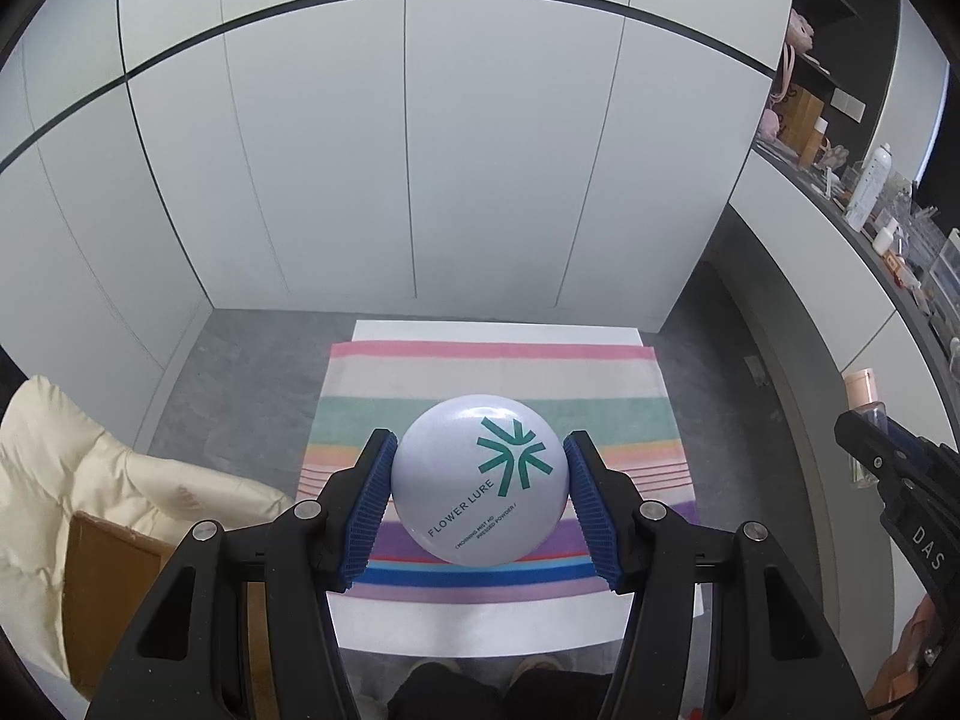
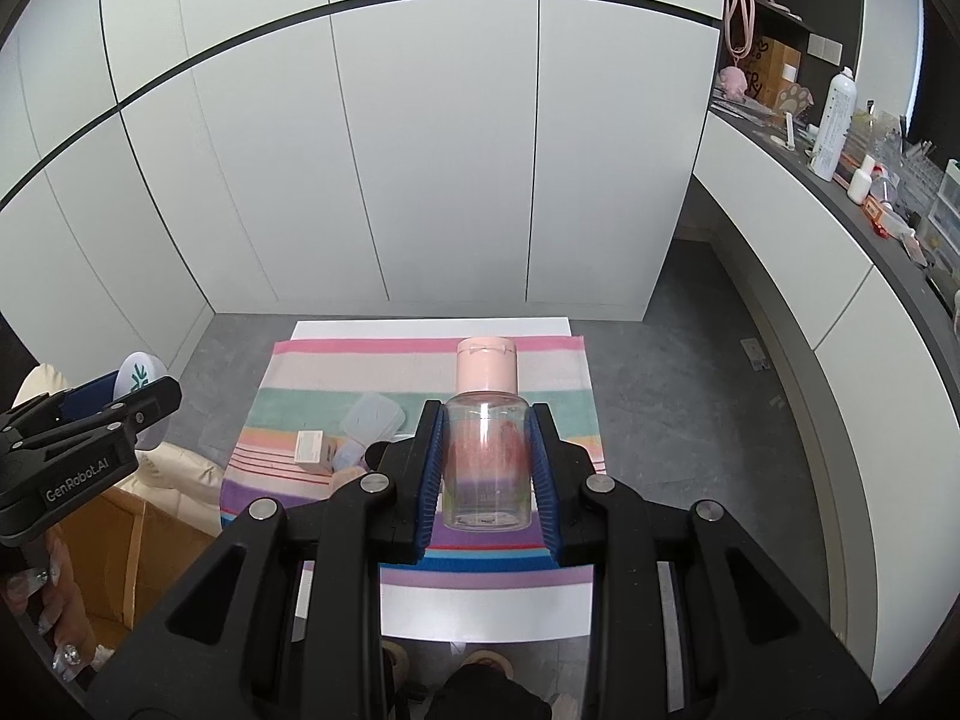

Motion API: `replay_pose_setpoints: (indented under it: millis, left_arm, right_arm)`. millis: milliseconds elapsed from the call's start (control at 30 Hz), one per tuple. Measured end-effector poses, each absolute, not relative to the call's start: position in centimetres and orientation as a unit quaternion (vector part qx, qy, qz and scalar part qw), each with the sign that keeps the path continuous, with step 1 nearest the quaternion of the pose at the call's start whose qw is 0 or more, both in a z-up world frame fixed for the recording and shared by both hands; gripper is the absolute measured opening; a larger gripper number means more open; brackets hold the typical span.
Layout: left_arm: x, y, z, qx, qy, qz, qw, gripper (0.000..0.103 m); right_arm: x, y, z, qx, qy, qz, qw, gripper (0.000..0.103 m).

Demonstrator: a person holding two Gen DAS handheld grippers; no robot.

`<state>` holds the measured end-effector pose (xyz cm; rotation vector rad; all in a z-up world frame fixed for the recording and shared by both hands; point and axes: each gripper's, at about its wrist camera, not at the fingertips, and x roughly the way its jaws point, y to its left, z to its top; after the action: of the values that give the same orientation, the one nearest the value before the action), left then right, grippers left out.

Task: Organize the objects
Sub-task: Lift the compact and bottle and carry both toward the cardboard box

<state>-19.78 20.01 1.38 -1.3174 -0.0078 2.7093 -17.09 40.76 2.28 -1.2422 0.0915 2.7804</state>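
Left hand-held gripper (image 1: 479, 495) pinches a round powder compact (image 1: 478, 480); right hand-held gripper (image 2: 485, 461) pinches a clear bottle (image 2: 486, 450), both lifted. Below the right one, a small box (image 2: 313, 450) and plastic pouch (image 2: 371, 420) lie on the striped towel (image 2: 540, 408), apparently unsorted.

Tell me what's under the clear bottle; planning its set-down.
The clear bottle hangs in the right tool over the striped towel. Its body hides the patch directly beneath.

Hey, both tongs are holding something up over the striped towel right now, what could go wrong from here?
The left tongs pinch the round powder compact only at its curved edges, so it could slip out. The right tongs hold a smooth clear bottle by its sides; it might slide down. Either could fall onto the small box and plastic pouch on the striped towel.
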Motion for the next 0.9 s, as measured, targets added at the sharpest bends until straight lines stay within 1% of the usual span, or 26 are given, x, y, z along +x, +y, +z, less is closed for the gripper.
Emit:
replay_pose_setpoints:
  millis: [333, 600, 767, 900]
  left_arm:
    - [-13.9, 18.8, 1.1, -0.446, 0.024, 0.892, 0.069, 0.058]
    - [-7.8, 16.7, 0.6, -0.450, 0.026, 0.888, 0.091, 0.058]
    - [-3.5, 16.9, -0.1, -0.442, 0.069, 0.888, 0.107, 0.058]
    - [-0.7, 16.3, -1.1, -0.450, 0.085, 0.881, 0.117, 0.058]
  right_arm:
    - [-11.9, 39.8, 1.9, -0.410, 0.031, 0.910, 0.057, 0.028]
    - [-6.6, 38.3, 0.5, -0.417, 0.037, 0.907, 0.048, 0.028]
    - [-3.3, 37.4, 0.0, -0.418, 0.044, 0.906, 0.043, 0.028]
    - [-0.6, 36.8, -0.9, -0.427, 0.053, 0.902, 0.034, 0.028]
